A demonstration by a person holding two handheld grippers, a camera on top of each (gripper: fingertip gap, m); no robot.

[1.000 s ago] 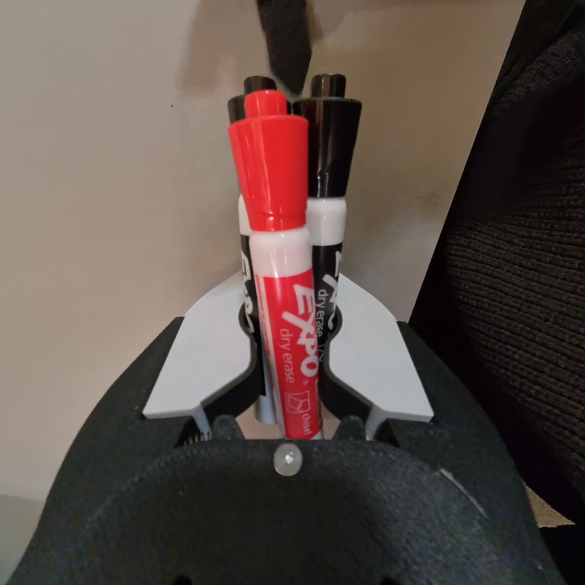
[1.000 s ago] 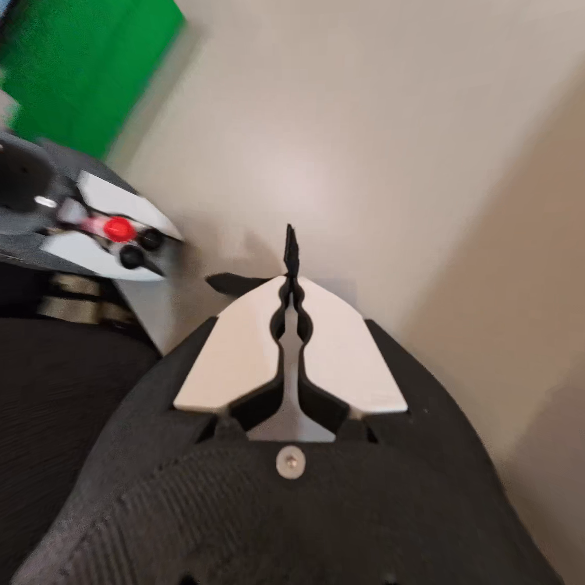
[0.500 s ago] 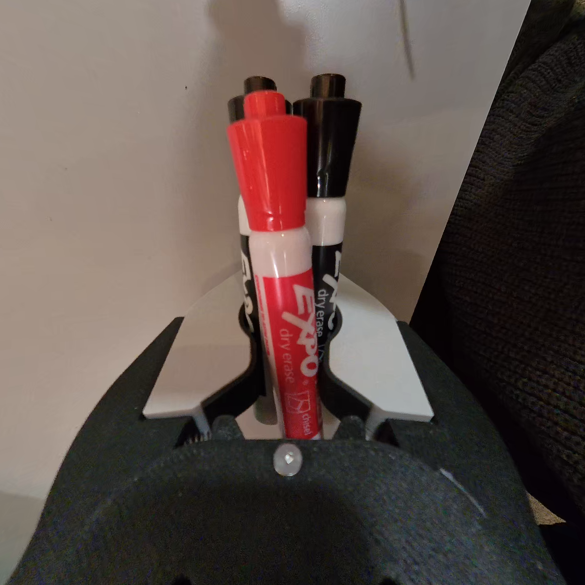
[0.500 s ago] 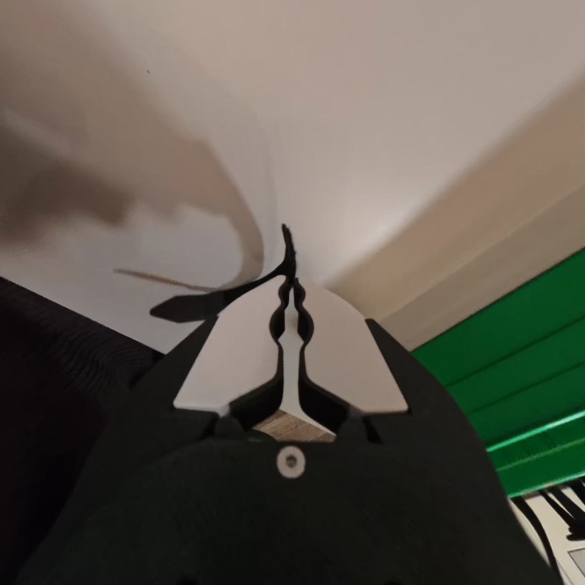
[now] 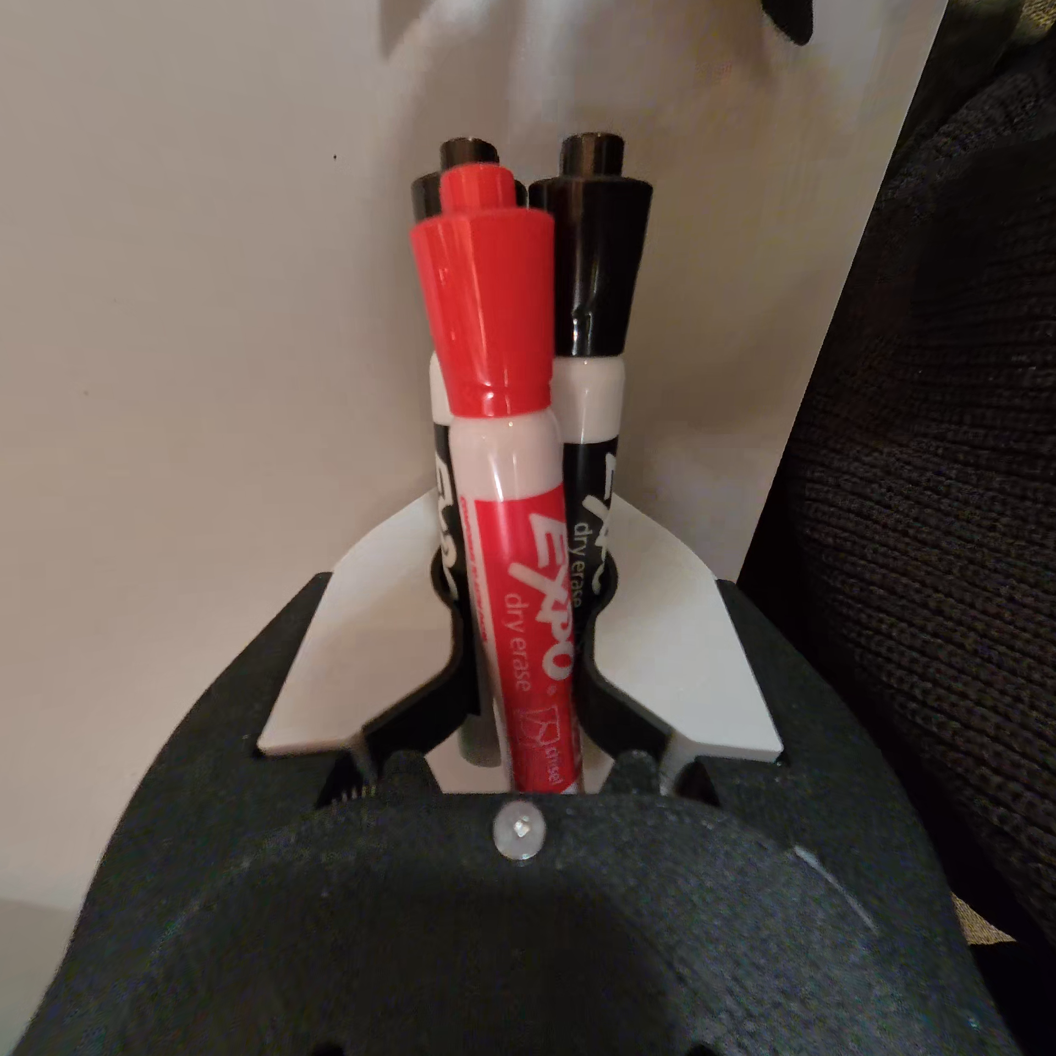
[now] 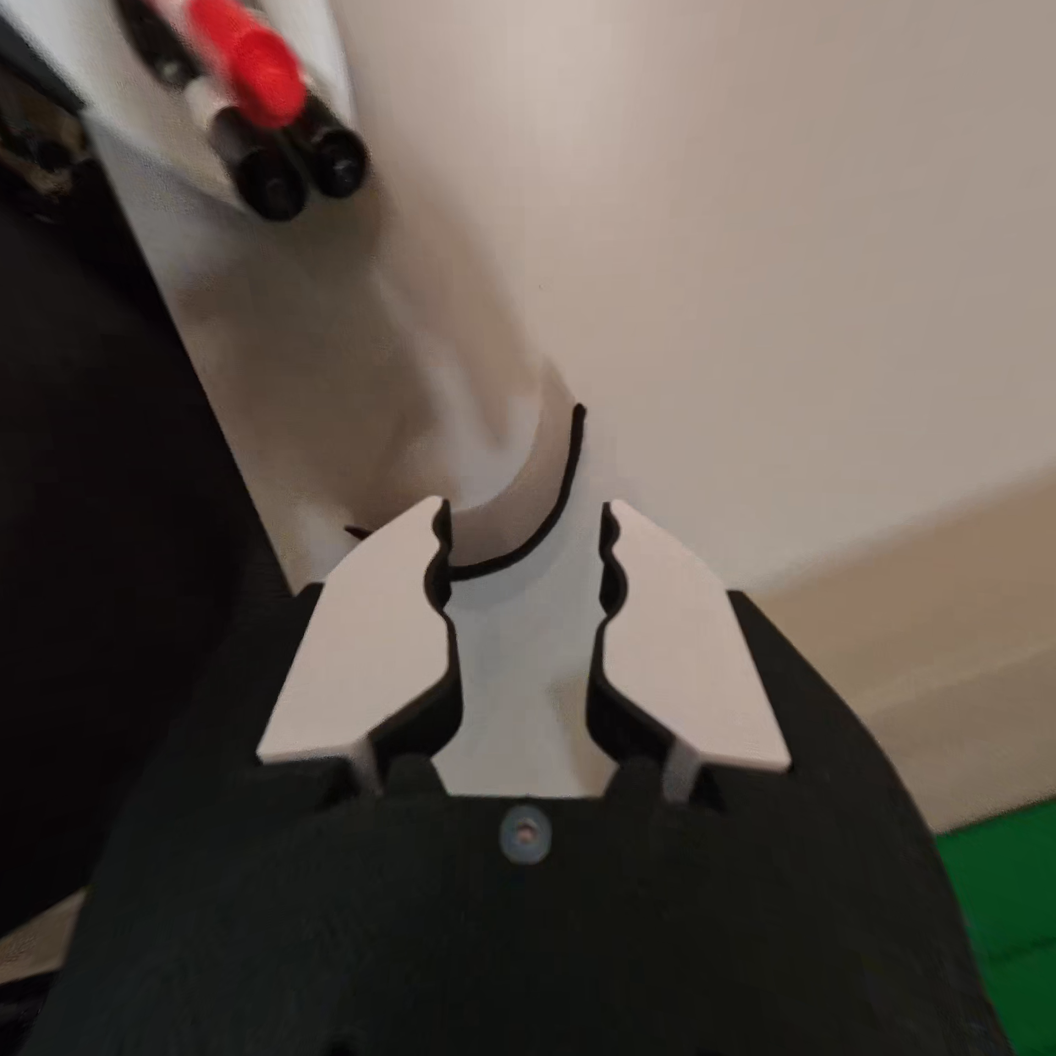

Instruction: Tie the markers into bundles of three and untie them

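Observation:
My left gripper is shut on three dry-erase markers held side by side, caps pointing away over the white table. The red marker is in front, with two black markers behind it. My right gripper is open and empty, low over the table. A thin black strap curves between its fingers and touches the inner edge of the left finger. The held markers show blurred at the top left of the right wrist view. No tie is visible around them.
Black knit fabric fills the right side of the left wrist view and the left side of the right wrist view. A green surface lies past the table's edge at the lower right. A dark object pokes in at the top. One gripper's finger ends stand about 20 cm off the other's.
My right gripper was shut on the black strap and swinging around. It is now open, and the strap lies loose between its fingers. My left gripper kept still with the markers.

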